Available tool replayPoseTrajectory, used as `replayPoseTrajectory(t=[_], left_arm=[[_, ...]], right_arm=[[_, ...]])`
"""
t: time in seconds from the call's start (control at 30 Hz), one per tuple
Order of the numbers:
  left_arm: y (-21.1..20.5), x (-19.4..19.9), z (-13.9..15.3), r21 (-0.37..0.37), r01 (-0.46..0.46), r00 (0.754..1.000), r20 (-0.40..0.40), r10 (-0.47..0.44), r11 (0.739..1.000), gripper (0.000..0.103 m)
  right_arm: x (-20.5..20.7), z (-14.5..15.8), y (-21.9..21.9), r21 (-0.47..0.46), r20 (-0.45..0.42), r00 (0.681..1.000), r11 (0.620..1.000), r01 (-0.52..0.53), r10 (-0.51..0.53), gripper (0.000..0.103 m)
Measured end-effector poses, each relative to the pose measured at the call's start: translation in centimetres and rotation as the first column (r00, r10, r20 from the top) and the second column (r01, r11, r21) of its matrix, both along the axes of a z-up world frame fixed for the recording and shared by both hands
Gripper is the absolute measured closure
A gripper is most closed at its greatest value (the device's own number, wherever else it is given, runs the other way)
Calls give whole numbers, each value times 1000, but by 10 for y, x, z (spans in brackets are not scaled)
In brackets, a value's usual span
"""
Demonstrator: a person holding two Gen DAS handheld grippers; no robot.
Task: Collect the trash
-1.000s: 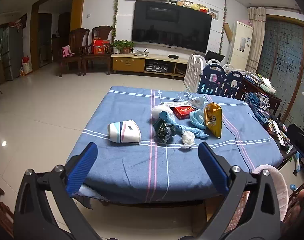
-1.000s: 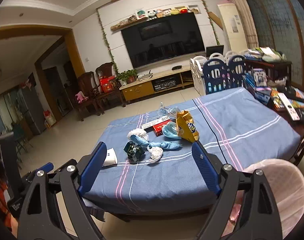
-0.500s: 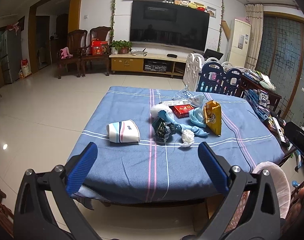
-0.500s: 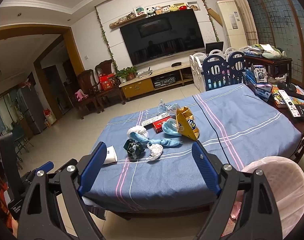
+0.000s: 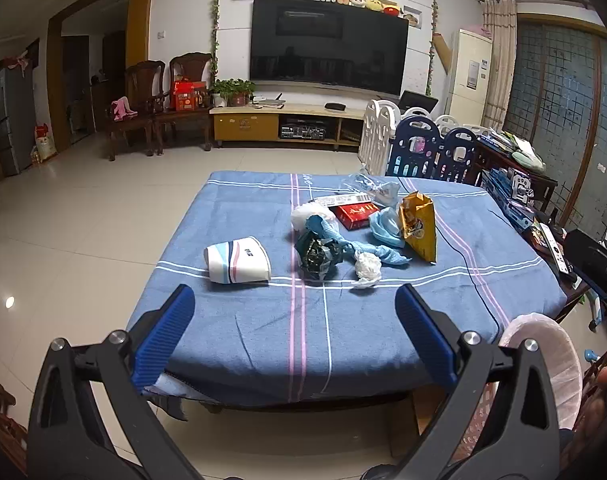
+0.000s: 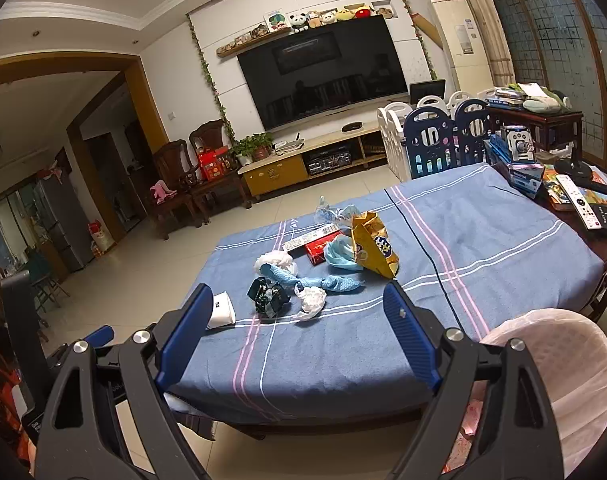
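Blue-clothed table [image 5: 263, 332] holds trash pile [image 5: 335, 236] beyond both spread, empty jaws.

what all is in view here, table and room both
table: 1, blue striped cloth, centre
cup: 1, white with stripes, on its side, left of the pile
dark wrapper: 1, green-black, crumpled, mid pile
tissue: 1, white, right of the dark wrapper
blue rag: 1, light blue, twisted, across the pile
white wad: 1, behind the rag
red box: 1, flat, back of pile
mask: 1, light blue, beside the snack bag
snack bag: 1, yellow, upright, right of pile
clear bag: 1, far edge
bin: 1, pink liner, right of table
TV: 1, black, far wall
chairs: 2, dark wood, back left
left gripper: 1, blue fingers, open, empty
right gripper: 1, blue fingers, open, empty
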State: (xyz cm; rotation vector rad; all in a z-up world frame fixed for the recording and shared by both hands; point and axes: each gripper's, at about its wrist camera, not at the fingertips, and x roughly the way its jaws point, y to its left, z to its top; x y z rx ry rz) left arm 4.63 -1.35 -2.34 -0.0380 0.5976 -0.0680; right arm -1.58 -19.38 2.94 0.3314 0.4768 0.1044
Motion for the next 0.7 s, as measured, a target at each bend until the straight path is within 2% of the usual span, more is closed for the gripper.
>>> replayPoseTrajectory(t=[0.1, 0.23, 0.3, 0.4, 0.47, 0.57, 0.7], left_arm=[[-7, 6, -4, -3, 28, 999, -17, -28, 1000, 3], [-39, 28, -12, 26, 123, 991, -54, -122, 992, 3], [-56, 44, -20, 9, 169, 982, -82, -168, 986, 4], [-84, 75, -40, -30, 226, 962, -152, -228, 974, 13], [-101, 98, -57, -50, 252, 945, -203, -257, 966, 24], [-111, 131, -82, -85, 240, 931, -264, -254, 967, 33], [-118, 165, -108, -89, 204, 926, -307, -221, 975, 35]], right_arm=[[0, -1, -7, 41, 0, 1000, 999, 11, -11, 18], [-1, -4, -25, 129, 0, 997, 989, 71, -71, 18], [2, -6, -28, 144, -15, 997, 987, 77, -76, 18], [5, -6, -27, 139, -25, 997, 988, 71, -68, 18], [5, -6, -27, 138, -26, 998, 988, 68, -65, 18], [8, -8, -29, 149, -38, 997, 986, 68, -63, 18], [13, -10, -30, 166, -53, 997, 984, 61, -53, 18]])
